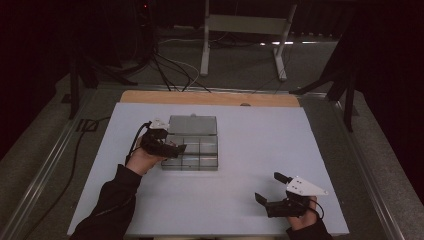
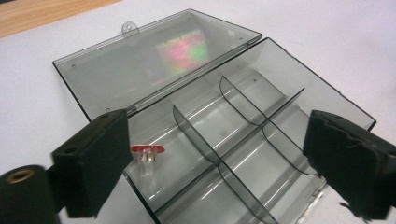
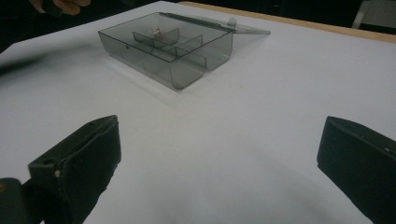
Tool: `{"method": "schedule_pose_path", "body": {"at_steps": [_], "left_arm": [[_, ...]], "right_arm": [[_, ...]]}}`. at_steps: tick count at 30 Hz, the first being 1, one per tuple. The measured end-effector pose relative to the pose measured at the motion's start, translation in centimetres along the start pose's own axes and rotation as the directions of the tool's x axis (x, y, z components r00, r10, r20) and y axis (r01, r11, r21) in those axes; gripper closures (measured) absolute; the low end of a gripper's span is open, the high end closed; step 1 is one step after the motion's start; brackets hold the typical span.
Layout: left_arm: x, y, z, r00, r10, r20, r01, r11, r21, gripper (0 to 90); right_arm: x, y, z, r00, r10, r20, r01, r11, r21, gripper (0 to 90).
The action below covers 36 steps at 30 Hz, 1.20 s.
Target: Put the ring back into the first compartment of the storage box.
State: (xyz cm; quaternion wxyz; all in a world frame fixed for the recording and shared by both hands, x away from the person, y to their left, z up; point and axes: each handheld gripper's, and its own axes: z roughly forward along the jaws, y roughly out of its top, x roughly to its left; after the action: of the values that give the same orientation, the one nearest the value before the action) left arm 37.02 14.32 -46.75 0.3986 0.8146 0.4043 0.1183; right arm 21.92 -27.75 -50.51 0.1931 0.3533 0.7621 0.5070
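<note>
One red-capped piece (image 2: 147,150) in box (image 2: 299,100), between open left jaws

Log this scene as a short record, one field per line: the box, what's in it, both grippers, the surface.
box: clear grey compartment box, lid folded flat open behind it
contents: small red-topped clear piece in a corner compartment next to the hinge
left gripper: open, over the box, nothing between the jaws
right gripper: open, holding nothing, apart from the box
surface: white table top
</note>
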Motion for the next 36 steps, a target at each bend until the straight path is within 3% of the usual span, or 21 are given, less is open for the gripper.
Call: {"method": "schedule_pose_path", "body": {"at_steps": [4,7,16,36], "left_arm": [[-0.2,0.1,-0.6,0.9993,0.004,0.037,-0.003,0.9998,-0.022,0.5],[-0.3,0.2,-1.2,0.9988,0.014,0.048,-0.011,0.9989,-0.046,0.4],[0.2,-0.2,-3.4,0.9977,-0.025,0.063,0.032,0.9926,-0.117,0.4],[0.1,-5.5,-4.9,0.9969,-0.009,0.078,0.018,0.9919,-0.125,0.3]], "right_arm": [[0.0,0.0,0.0,1.0000,0.004,0.001,-0.004,1.000,-0.001,0.0],[0.0,0.0,-0.1,1.0000,-0.001,0.001,0.001,1.000,-0.004,0.0],[-0.1,-0.1,0.1,1.0000,0.005,0.000,-0.005,1.000,0.001,0.0],[0.0,0.0,0.0,1.0000,0.004,0.007,-0.004,1.000,0.000,0.0]]}}
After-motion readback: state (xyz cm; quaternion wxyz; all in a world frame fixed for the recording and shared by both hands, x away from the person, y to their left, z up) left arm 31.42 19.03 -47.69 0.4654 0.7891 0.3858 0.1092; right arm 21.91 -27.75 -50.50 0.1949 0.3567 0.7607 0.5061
